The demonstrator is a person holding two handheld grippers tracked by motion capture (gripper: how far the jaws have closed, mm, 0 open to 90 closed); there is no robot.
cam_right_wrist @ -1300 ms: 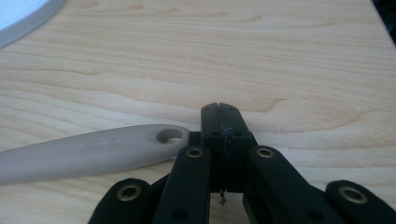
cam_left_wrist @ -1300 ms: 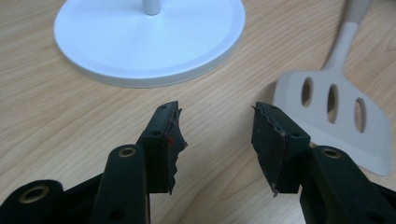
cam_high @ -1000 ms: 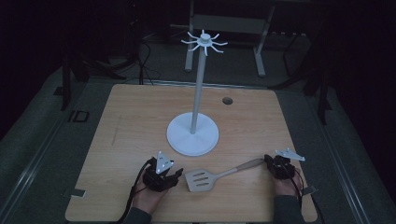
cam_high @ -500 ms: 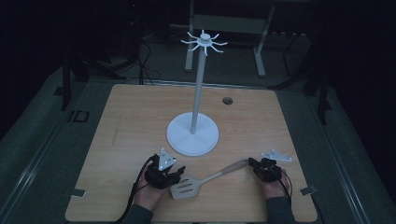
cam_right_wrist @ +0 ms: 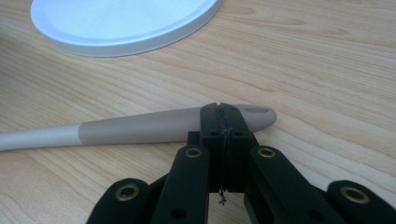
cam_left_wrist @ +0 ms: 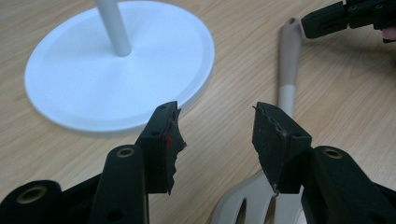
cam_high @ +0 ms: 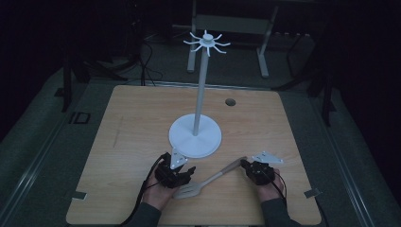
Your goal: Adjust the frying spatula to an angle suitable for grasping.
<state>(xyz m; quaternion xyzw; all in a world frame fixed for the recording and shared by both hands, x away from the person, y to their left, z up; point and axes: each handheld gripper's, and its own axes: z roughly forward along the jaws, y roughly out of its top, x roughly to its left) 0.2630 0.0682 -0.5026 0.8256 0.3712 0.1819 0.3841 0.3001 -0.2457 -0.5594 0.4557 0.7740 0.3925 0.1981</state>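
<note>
Two grippers: both low at the near edge of the surface (cam_high: 142,118), one at each end of a spatula (cam_high: 208,182).
Spatula: it lies flat on the wood, slotted blade toward the person's left, handle running up and right toward the right gripper; it is just in front of the white stand's base (cam_high: 195,135) and clear of it.
Right gripper (cam_right_wrist: 219,112): jaws closed together, with no gap between them; the tips stand in front of the handle near its holed end, and whether they pinch it or only press against it I cannot tell.
Left gripper (cam_left_wrist: 215,135): jaws wide apart, nothing between them, poised over the blade end, which shows under its right jaw.
Step in hand: judging by the layout, the spatula is being readied for lifting, probably to hang on the stand's hooks (cam_high: 206,42).
Next move: likely a firm hold on the handle, keeping the holed end free for a hook.
Change: half a second ago the blade sat closer to the left gripper; the right gripper has since drawn rightward, and the spatula has slid with it.
</note>
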